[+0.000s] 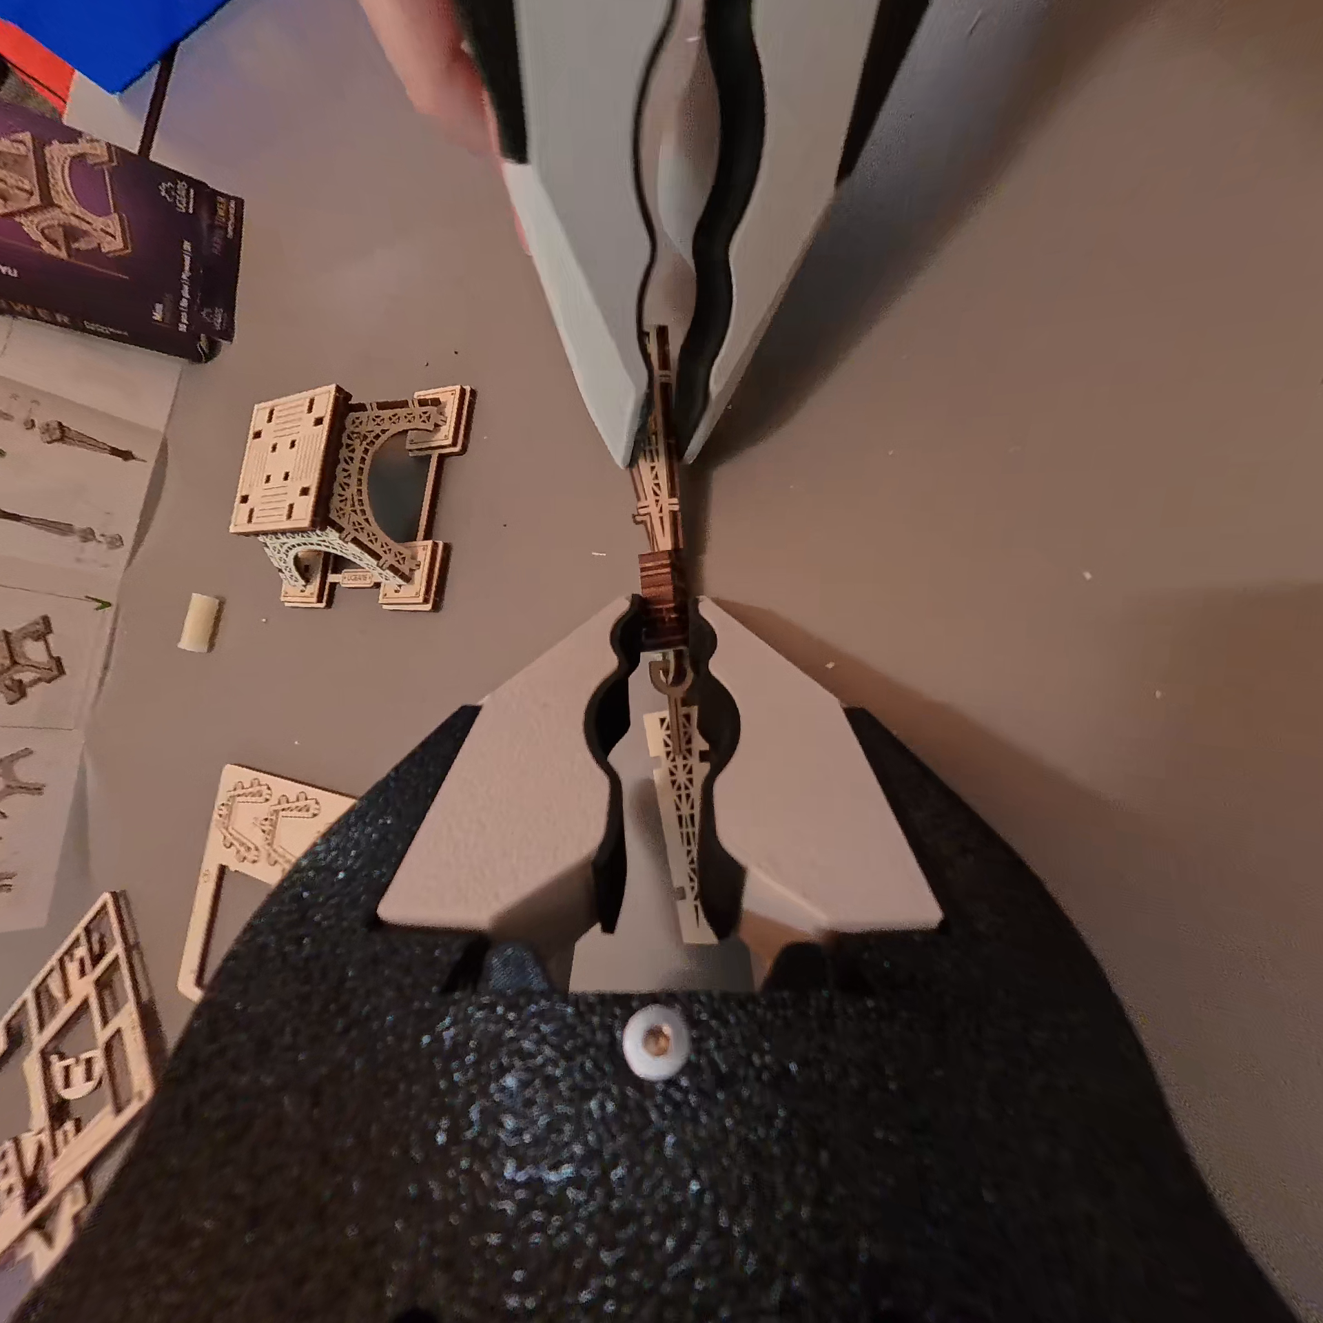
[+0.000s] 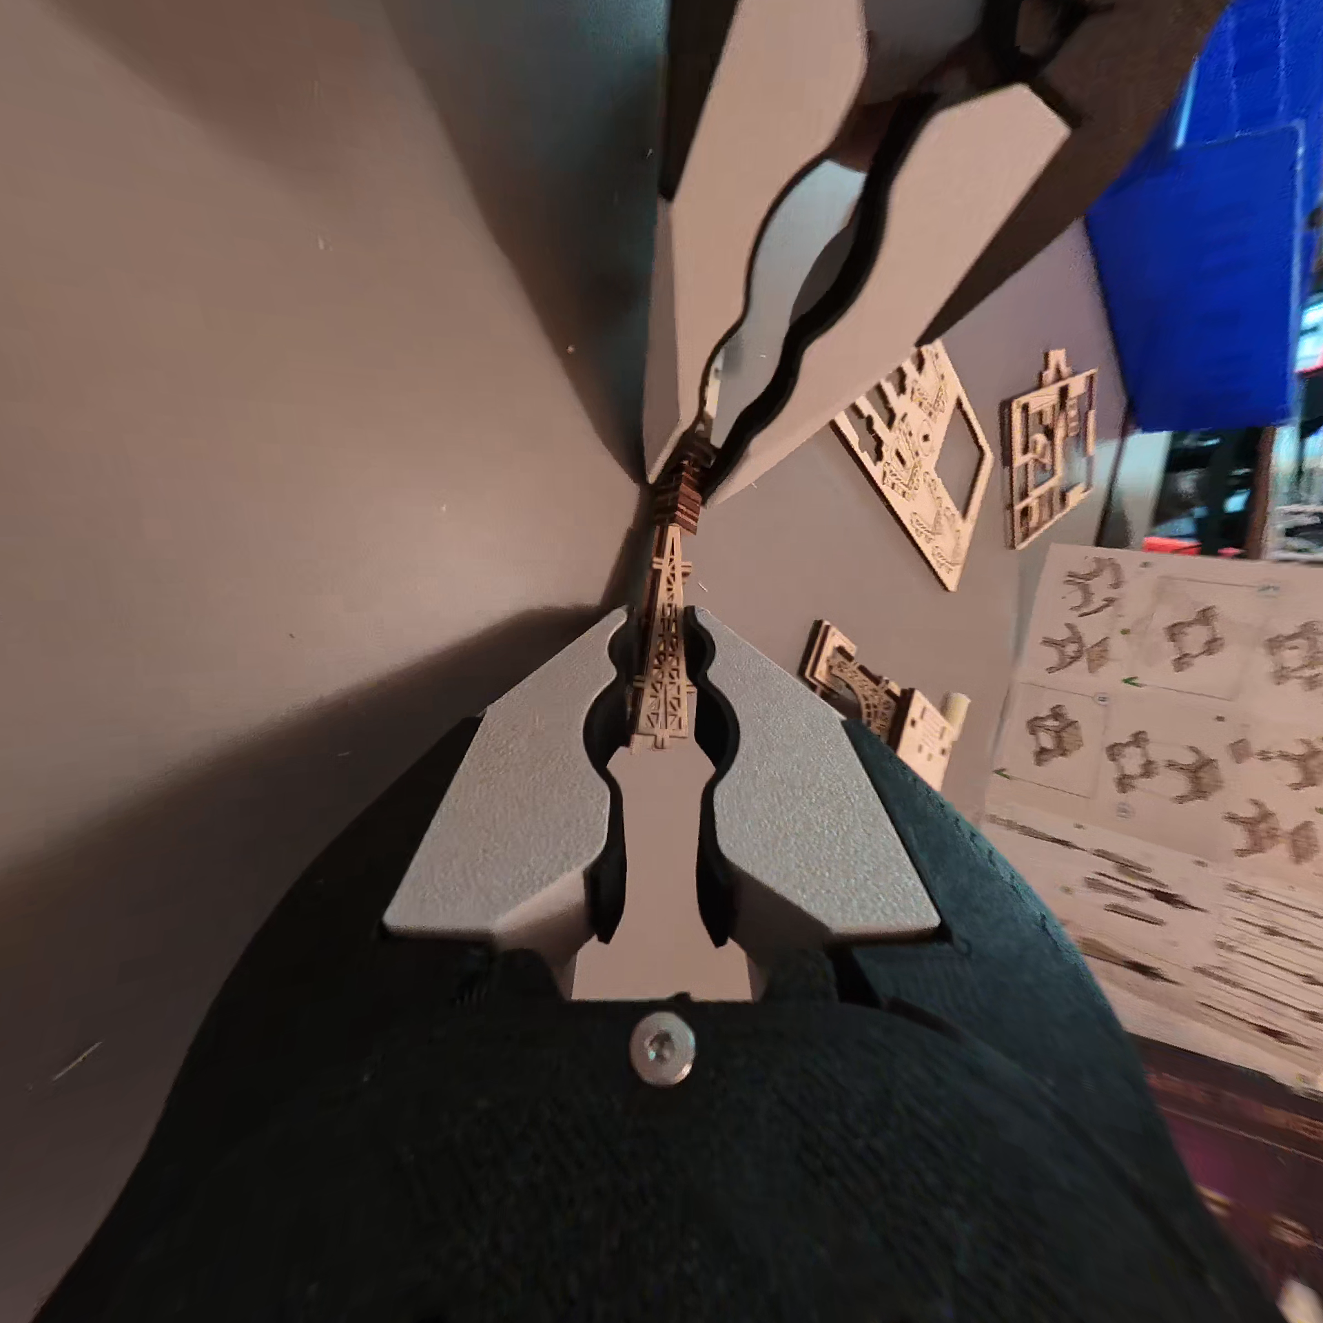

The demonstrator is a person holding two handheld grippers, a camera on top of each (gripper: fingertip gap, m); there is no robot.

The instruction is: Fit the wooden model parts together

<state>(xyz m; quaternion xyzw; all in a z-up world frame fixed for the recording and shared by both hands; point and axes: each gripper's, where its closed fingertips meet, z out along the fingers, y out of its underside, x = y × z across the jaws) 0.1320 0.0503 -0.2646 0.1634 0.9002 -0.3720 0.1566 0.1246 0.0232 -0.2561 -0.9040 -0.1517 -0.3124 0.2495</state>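
Note:
My left gripper is shut on a dark layered wooden block. A thin lattice spire runs back from that block between its fingers. My right gripper is shut on a pale lattice tower section. The narrow end of this section meets the layered block held by the left gripper. In the left wrist view the right gripper comes in from the top with the tower section. Both grippers hold the parts tip to tip above the grey table.
The wooden tower base stands on the table to the left, with a small white cylinder beside it. The dark kit box, instruction sheets and punched part sheets lie around it. A blue object stands at the table's edge. Both grippers' tips are close together, under 4 cm apart. Both grippers' tips are roughly 20 cm from the small white cylinder.

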